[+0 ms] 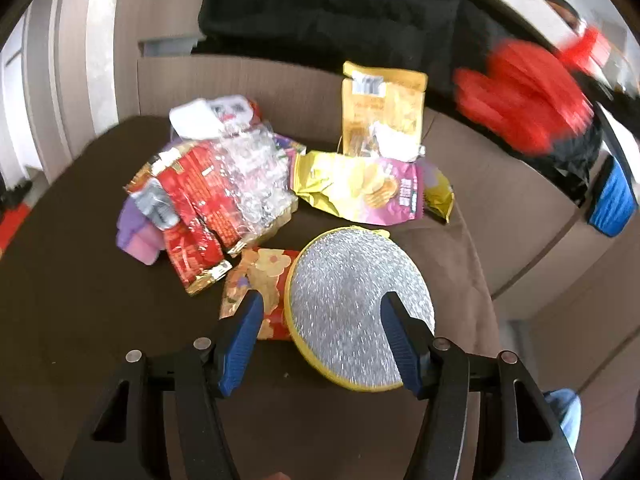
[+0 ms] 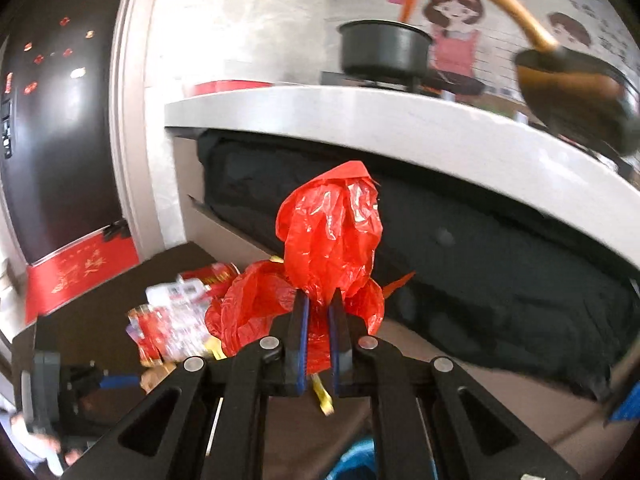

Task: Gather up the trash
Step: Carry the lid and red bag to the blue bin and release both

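A pile of trash lies on the dark brown table: red snack wrappers with clear plastic, a yellow-and-pink chip bag, a yellow pouch, a floral red packet and a round silver foil lid with a yellow rim. My left gripper is open, just above the foil lid and the floral packet. My right gripper is shut on a red plastic bag and holds it up in the air; the bag shows blurred at the upper right of the left wrist view.
A brown sofa cushion adjoins the table, with a black bag behind it under a white counter. A black pot stands on the counter. A dark fridge stands at left.
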### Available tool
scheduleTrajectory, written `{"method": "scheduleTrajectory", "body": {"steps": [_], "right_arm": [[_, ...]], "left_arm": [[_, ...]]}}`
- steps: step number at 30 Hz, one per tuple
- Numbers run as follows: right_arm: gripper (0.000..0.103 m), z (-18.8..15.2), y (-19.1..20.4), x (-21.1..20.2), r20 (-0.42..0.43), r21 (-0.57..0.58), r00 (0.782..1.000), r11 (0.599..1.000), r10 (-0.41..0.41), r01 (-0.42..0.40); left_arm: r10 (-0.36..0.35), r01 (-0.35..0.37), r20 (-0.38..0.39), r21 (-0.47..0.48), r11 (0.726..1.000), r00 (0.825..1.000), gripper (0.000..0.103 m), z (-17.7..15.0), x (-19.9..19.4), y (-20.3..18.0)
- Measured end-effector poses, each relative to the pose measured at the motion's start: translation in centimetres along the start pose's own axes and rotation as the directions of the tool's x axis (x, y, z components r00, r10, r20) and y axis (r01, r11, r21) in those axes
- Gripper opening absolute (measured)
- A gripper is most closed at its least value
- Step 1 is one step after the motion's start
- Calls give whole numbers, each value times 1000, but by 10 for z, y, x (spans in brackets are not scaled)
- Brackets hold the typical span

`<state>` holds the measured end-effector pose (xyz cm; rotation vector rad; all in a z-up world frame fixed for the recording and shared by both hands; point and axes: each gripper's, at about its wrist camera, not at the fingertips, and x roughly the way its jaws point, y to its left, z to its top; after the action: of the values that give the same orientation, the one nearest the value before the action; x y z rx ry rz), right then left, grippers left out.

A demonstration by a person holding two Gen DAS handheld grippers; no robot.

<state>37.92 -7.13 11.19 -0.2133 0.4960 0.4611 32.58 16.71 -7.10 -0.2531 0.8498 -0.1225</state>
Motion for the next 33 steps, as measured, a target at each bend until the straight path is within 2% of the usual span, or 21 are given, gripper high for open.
{"method": "scheduleTrajectory", "body": {"steps": [4,7,9,11,15,18,23,27,29,33], "right_arm": [[7,-30,-17,-16,-23,27,999,999,-29,30],[7,-51,-27,-23,-46,41,998,998,-48,50],[7,-65,-34,-28,-59,51,997,997,-59,62],[7,-74,-37,-33,-68,54,996,996,-65,69],[7,-90,-43,-50,-66,62,994,994,-82,86],[7,-97,-52,-64,-50,73,994,993,-93,97],[7,-107,-77,-94,-36,93,986,982,-161,164],[7,-125,-99,-106,-67,114,976,971,-205,212],[7,-138,-109,-106,-92,127,971,965,-219,230],[7,-168,-125,-90,-162,133,959,958,-233,255]], "left_arm": [[-24,20,-73,-51,998,997,58,5,21,2],[2,-7,-71,-78,997,997,50,6,26,1],[12,-17,-47,-99,995,999,30,7,21,-2],[17,-17,2,-113,993,1000,21,10,6,-6],[61,-55,89,-64,996,994,15,18,-24,-24],[73,-73,156,-3,997,985,13,29,-47,-50],[-7,-15,199,110,994,980,13,44,-70,-112],[-84,53,156,189,980,984,13,47,-50,-170],[-98,72,103,232,970,990,13,41,-23,-199],[-105,109,-32,259,960,994,13,24,36,-233]]}}
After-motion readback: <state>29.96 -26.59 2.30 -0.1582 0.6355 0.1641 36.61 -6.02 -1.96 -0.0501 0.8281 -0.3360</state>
